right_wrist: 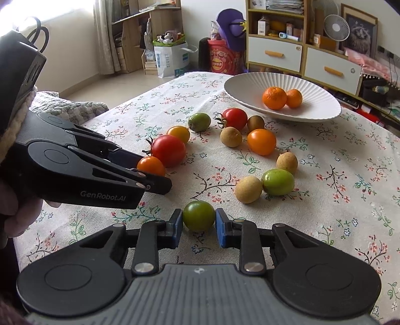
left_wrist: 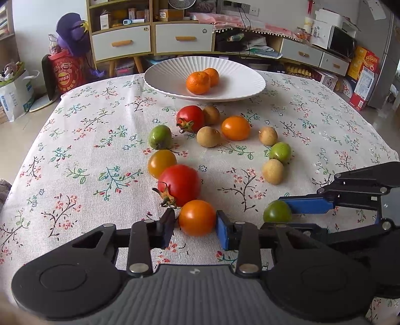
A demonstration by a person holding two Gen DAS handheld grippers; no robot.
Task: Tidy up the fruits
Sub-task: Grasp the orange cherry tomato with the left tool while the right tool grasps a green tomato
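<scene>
On a floral tablecloth, the left gripper brackets an orange tomato, the right gripper a green tomato; whether either is gripped, I cannot tell. Likely pick-up stage; next, carry both to the plate.

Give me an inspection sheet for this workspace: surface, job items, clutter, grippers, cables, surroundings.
Surface: floral tablecloth covering the table.
Job's things: white ribbed plate holding two mandarins; tomatoes, green fruits and tan longan-like fruits loose on the cloth.
Clutter: nothing seen on the cloth besides the fruit.
Grippers: left gripper brackets an orange tomato; right gripper brackets a dark green tomato; neither looks squeezed yet.
Cables: wires behind the cabinet.
Surroundings: drawer cabinet, fan, bags on the floor.
</scene>
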